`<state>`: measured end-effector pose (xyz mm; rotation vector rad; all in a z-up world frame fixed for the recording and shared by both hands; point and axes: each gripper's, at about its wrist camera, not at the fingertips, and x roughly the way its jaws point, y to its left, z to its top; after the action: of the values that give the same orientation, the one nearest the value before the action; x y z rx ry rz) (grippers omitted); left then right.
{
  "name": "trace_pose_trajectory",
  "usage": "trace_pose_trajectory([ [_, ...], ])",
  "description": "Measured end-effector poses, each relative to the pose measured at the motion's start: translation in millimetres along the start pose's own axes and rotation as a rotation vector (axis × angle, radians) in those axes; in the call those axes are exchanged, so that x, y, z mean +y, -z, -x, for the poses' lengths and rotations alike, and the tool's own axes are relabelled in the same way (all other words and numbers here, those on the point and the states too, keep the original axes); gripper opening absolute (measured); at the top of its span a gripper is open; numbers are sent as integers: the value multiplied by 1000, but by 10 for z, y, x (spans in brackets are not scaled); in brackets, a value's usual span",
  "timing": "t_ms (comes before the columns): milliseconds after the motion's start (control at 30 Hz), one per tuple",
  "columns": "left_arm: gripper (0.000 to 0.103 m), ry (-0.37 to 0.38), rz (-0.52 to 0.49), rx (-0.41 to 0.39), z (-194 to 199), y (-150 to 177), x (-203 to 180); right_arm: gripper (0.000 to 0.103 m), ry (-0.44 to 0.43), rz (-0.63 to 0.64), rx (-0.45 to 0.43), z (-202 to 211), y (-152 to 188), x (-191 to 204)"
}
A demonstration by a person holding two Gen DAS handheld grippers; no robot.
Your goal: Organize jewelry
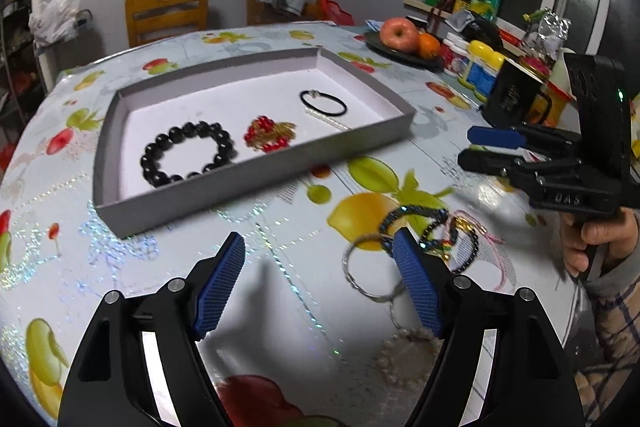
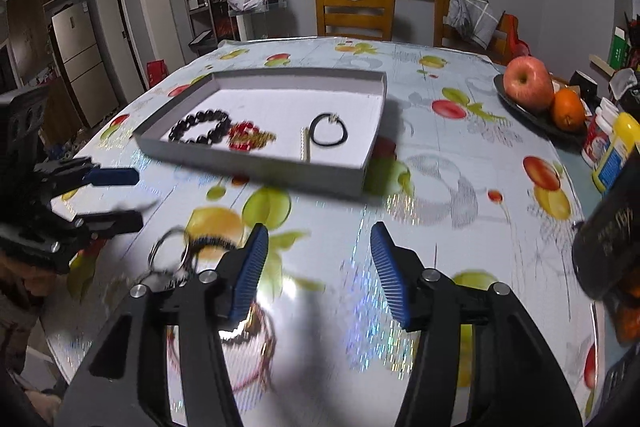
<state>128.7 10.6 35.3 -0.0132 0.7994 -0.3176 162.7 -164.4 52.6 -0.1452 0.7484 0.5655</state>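
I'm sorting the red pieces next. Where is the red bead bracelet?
In the grey tray, between the black bead bracelet and the black cord bracelet: red bead bracelet.

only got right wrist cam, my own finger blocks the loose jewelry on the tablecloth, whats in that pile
Observer: The left wrist view shows a silver bangle, dark beaded bracelets and a pink cord bracelet, all overlapping.
Operator: anything apart from the pile
Observer: Yes, a white pearl bracelet lies nearer the person, beside the left gripper's right finger.
Operator: left gripper holding anything
Observer: No, its jaws stand open over bare tablecloth, nothing between the pads.
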Motion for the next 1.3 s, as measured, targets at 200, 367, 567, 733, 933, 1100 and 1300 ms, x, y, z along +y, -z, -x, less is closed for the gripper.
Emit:
trace_pose_trajectory([
  [200, 77, 30, -43, 39, -92, 42, -128, 54, -5, -10, 21, 32, 193, 13],
  [367, 77, 40, -71, 64, -170, 44, -232, 55, -14, -29, 27, 21, 252, -23],
  [567, 77, 9, -111, 102, -312, 8, -325, 55, -25, -31, 27, 23, 257, -25],
  [733, 64, 8, -138, 115, -346, 5, -376, 55, -37, -44, 19, 41, 260, -46],
  [933, 50, 11, -99, 77, -224, 27, -293, 55, -31, -34, 17, 57, 256, -26],
  [1100, 50, -16, -77, 54, -89, 57, -156, 55, -41, -14, 33, 63, 282, 45],
  [1300, 50, -60, -8, 73, -10, 157, 170, 55, -64, 51, 79, 22, 338, 207],
])
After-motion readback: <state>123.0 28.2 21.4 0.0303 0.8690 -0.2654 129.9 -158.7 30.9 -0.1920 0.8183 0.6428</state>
